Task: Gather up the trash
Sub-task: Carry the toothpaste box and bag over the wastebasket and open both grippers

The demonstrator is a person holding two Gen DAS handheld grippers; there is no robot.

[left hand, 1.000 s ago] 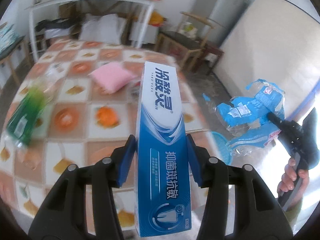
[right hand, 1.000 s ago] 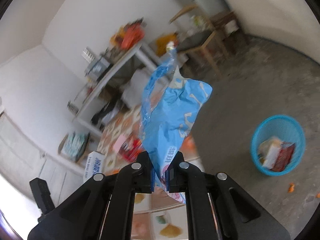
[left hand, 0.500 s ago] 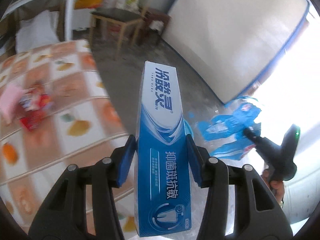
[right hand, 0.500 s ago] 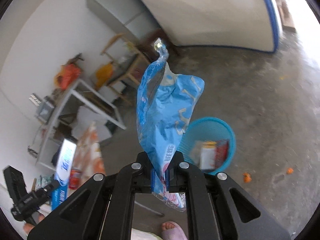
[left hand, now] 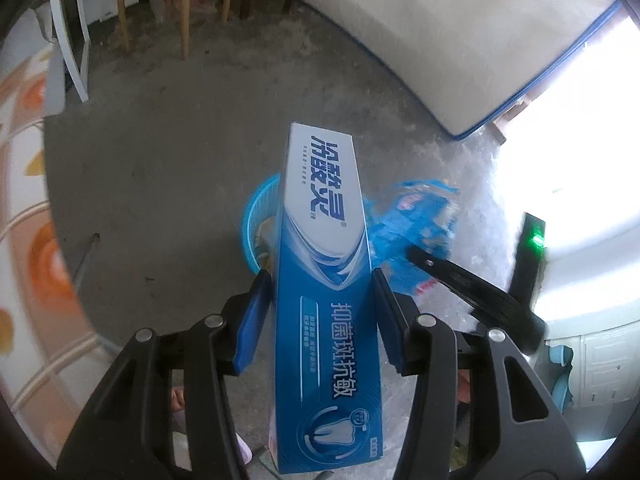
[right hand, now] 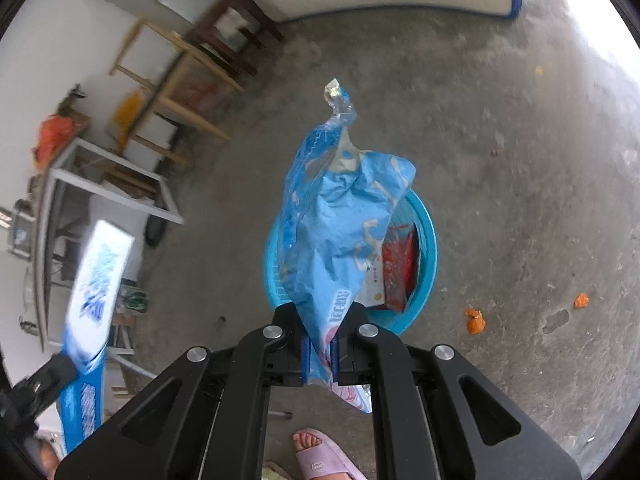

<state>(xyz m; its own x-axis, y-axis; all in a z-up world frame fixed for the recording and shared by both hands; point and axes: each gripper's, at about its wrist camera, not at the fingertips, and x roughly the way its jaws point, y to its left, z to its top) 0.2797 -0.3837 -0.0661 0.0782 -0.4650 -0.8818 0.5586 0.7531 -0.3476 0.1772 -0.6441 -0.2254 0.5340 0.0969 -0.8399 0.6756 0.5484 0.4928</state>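
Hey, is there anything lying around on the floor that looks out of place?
Yes: two orange scraps lie loose on the concrete floor, outside the blue basket to its right, like dropped litter.

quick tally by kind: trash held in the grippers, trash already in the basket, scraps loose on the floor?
Held in grippers: 2, toothpaste box in the left, blue wrapper in the right
In the blue basket: at least 2, red packet and a pale one
Orange scraps on floor: 2
Total: 6
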